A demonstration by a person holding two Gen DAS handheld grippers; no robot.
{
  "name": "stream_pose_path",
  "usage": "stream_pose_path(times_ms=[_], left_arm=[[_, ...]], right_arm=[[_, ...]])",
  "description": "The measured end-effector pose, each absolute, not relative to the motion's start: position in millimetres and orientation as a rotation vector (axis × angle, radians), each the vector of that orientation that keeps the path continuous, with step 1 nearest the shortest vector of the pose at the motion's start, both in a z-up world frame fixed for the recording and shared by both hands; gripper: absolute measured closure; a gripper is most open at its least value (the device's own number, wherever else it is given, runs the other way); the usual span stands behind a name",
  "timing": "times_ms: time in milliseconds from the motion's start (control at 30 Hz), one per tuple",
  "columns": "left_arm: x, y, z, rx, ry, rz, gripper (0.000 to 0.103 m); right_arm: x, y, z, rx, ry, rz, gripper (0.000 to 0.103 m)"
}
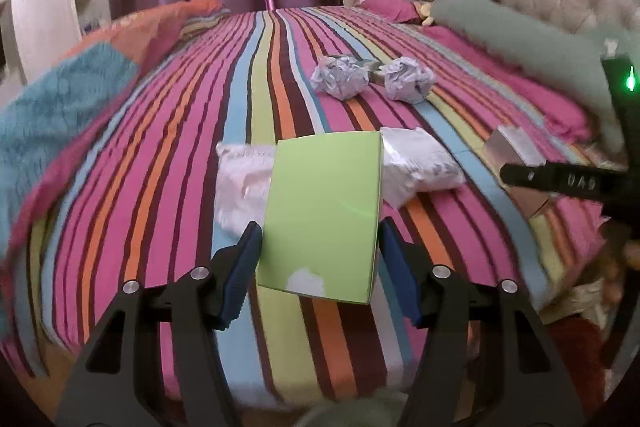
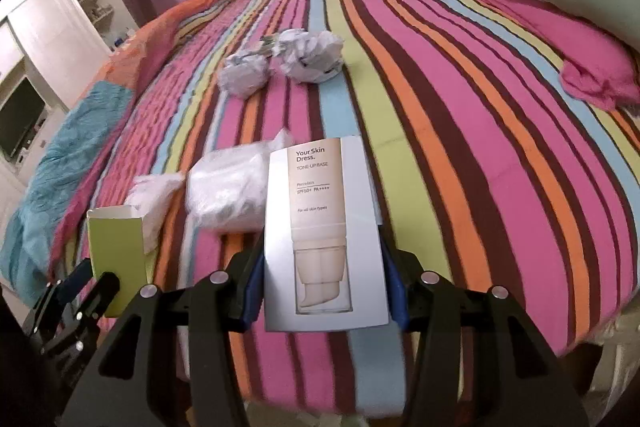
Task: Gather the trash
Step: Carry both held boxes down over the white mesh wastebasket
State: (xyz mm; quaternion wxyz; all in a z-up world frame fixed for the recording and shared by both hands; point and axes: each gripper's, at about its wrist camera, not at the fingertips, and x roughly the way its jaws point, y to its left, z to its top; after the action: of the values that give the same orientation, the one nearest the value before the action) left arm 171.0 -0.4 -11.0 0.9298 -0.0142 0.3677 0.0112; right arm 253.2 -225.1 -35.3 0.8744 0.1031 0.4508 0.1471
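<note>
Green carton [image 1: 324, 215] pinched in the left gripper [image 1: 320, 251], white skincare box [image 2: 320, 239] clamped in the right gripper [image 2: 322, 267], above a striped bedspread [image 1: 160, 167] strewn with crumpled paper [image 1: 340, 77].

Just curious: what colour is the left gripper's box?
Lime green box, clearest in the left wrist view.
</note>
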Motion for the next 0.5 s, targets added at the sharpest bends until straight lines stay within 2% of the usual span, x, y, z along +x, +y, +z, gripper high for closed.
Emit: stream_pose_path(times_ms=[267,500], left_arm=[[95,33,-15,-0.144,0.818,-0.005,0.044],[45,37,-63,-0.194,0.984,-0.012,0.044]], right_arm=[[178,-217,-36,0.271,0.954,0.377,0.056],[128,-193,-59,0.224,1.049,0.411,0.056]])
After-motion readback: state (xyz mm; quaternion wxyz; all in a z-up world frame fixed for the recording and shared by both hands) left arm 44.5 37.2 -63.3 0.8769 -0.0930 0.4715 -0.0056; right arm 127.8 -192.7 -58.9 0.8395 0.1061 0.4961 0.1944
